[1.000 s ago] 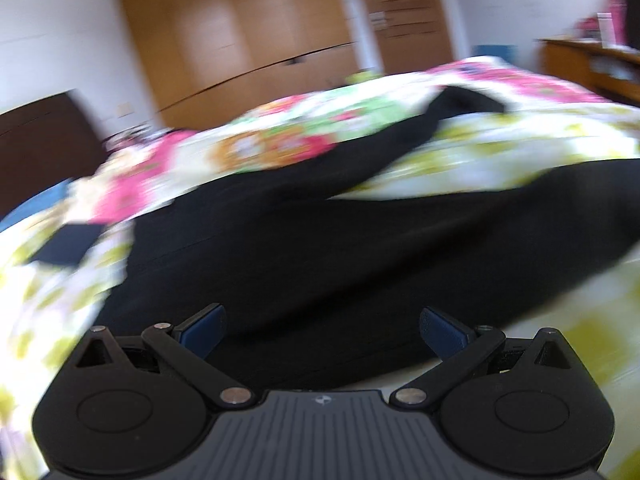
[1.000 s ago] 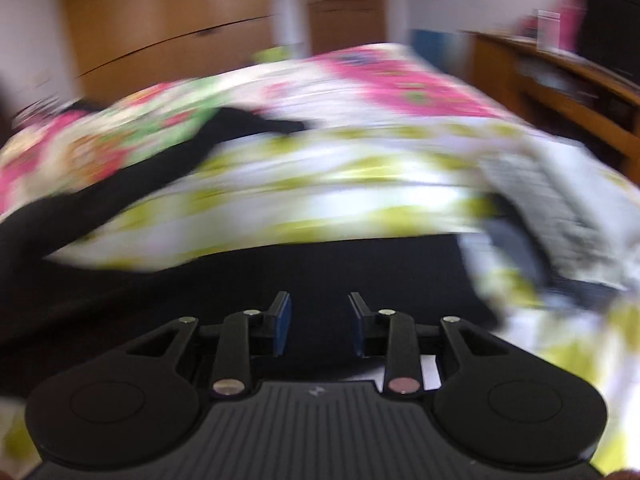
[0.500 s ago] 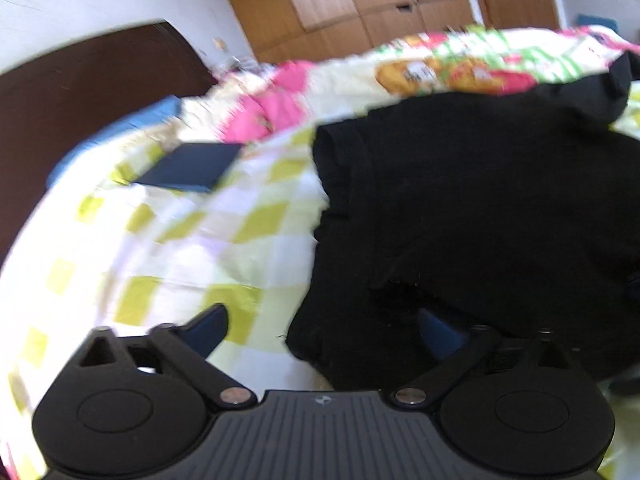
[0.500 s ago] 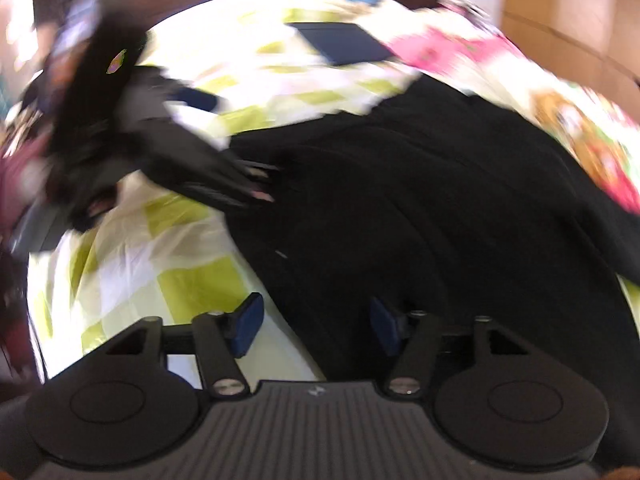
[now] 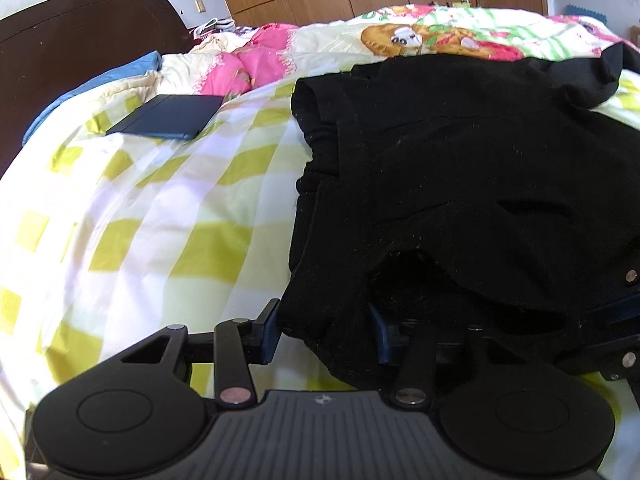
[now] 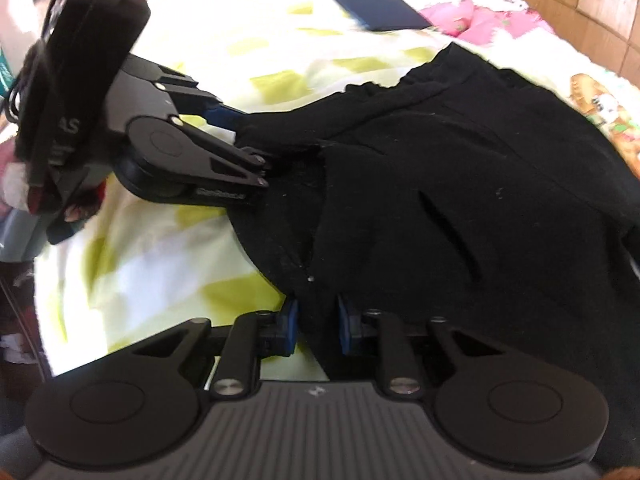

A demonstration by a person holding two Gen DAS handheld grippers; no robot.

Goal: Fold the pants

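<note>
Your wrist views both look steeply down, close over the black pants (image 5: 460, 184) waist; right view also catches your left gripper (image 6: 244, 148).

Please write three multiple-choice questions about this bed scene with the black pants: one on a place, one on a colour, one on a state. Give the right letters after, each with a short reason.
1. Where does the dark flat book-like thing lie?
A. on the checked sheet, beyond the pants, toward the headboard
B. on top of the pants
C. on the floor

2. What colour are the squares of the sheet under the pants?
A. red
B. yellow-green
C. grey

3. What is between the pads of the right gripper?
A. nothing
B. the pink blanket
C. a fold of the pants

Answers:
1 A: the dark flat book-like thing rests on the sheet, apart from the pants.
2 B: yellow-green squares on white.
3 C: the right gripper has just been closing, and black cloth fills its gap; the left gripper likewise holds the edge.
</note>
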